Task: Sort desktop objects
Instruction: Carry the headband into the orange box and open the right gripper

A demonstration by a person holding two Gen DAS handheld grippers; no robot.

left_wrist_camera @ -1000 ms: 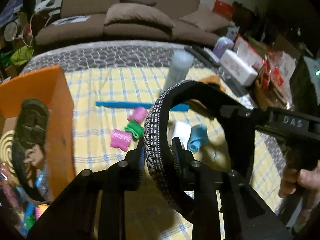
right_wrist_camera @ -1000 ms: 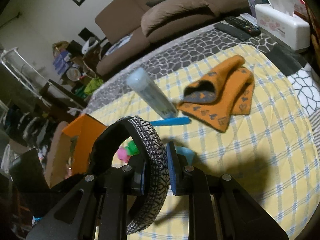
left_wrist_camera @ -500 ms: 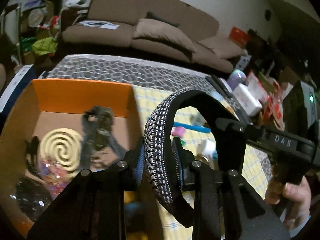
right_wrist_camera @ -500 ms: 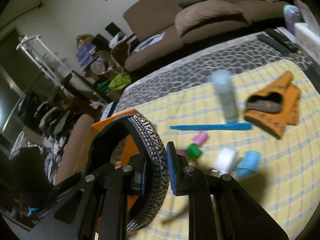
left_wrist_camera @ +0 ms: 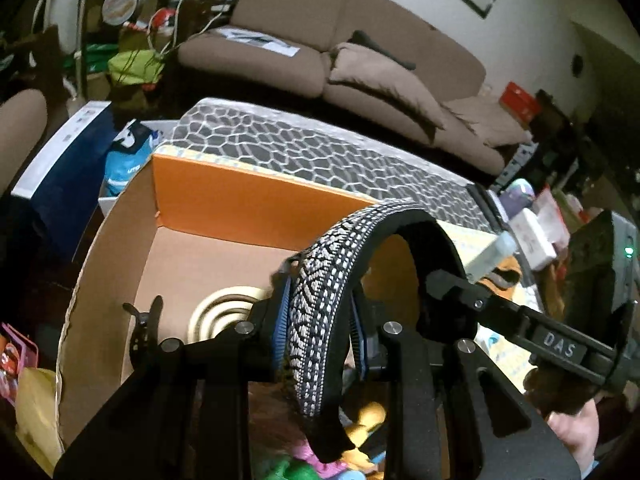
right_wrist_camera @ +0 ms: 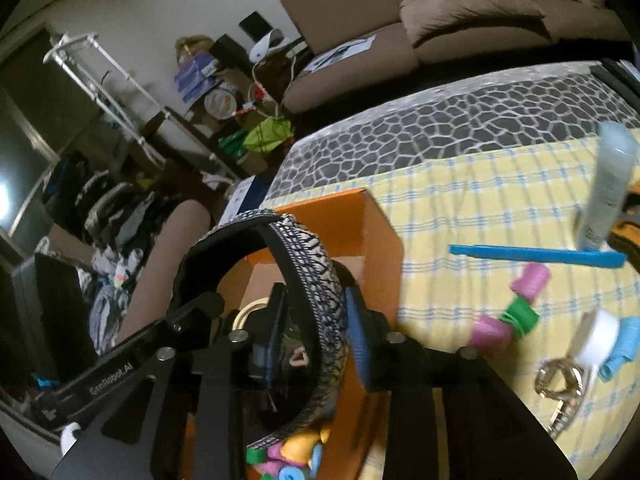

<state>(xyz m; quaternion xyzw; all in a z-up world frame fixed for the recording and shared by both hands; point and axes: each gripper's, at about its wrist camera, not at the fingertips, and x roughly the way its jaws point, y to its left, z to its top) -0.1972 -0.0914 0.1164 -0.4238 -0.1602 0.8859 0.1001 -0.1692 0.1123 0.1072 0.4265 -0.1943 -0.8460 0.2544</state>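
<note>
A black-and-white patterned headband [left_wrist_camera: 320,304] is held at both ends. My left gripper [left_wrist_camera: 320,332] is shut on one end and my right gripper [right_wrist_camera: 312,320] is shut on the other end [right_wrist_camera: 316,280]. The band hangs over the open orange cardboard box [left_wrist_camera: 248,196], which also shows in the right wrist view [right_wrist_camera: 380,232]. Inside the box lie a cream spiral coil [left_wrist_camera: 224,312] and several colourful rollers [right_wrist_camera: 288,456]. The right gripper's arm [left_wrist_camera: 520,320] reaches in from the right.
On the yellow checked cloth [right_wrist_camera: 480,184] lie a blue comb [right_wrist_camera: 536,256], pink [right_wrist_camera: 530,282] and green [right_wrist_camera: 520,316] rollers, a white roll [right_wrist_camera: 596,340], a blue roller [right_wrist_camera: 624,344], a pale bottle [right_wrist_camera: 608,184] and keys [right_wrist_camera: 560,380]. A brown sofa [left_wrist_camera: 360,60] stands behind.
Both grippers have carried the headband left, from above the cloth and its rollers to above the open orange box. The grip on the band is unchanged.
</note>
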